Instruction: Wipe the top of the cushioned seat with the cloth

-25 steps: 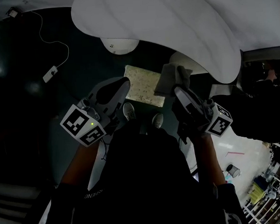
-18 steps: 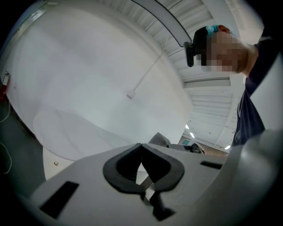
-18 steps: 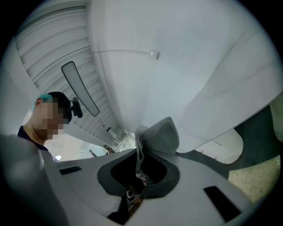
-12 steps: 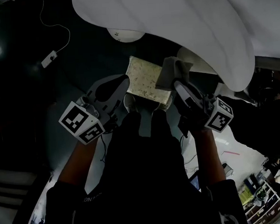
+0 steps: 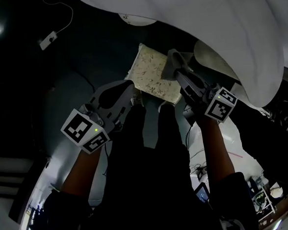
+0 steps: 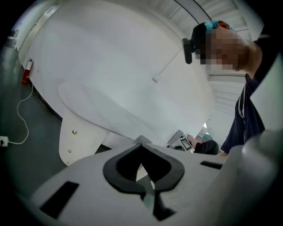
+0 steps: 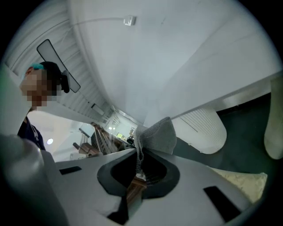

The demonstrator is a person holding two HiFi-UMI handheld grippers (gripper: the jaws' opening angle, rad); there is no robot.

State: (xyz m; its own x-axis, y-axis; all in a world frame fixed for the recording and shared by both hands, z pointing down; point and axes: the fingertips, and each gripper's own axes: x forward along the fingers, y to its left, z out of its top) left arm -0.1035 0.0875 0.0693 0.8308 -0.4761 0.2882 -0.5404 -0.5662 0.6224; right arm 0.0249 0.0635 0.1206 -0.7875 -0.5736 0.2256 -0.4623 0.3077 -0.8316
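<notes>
Two grippers flank the cushioned seat [image 5: 150,76], but only the right gripper [image 5: 177,72] is loaded, jaws pinched on the grey cloth [image 5: 172,62] at the seat's right edge (so the wipe likely runs leftward), while the left gripper [image 5: 126,89] waits closed and empty.

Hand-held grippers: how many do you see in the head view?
2. The left hand-held gripper is shut and empty, near the seat's left edge; the right hand-held gripper holds the cloth over its right edge.

No legible text, label, brand, number or sign in any view
</notes>
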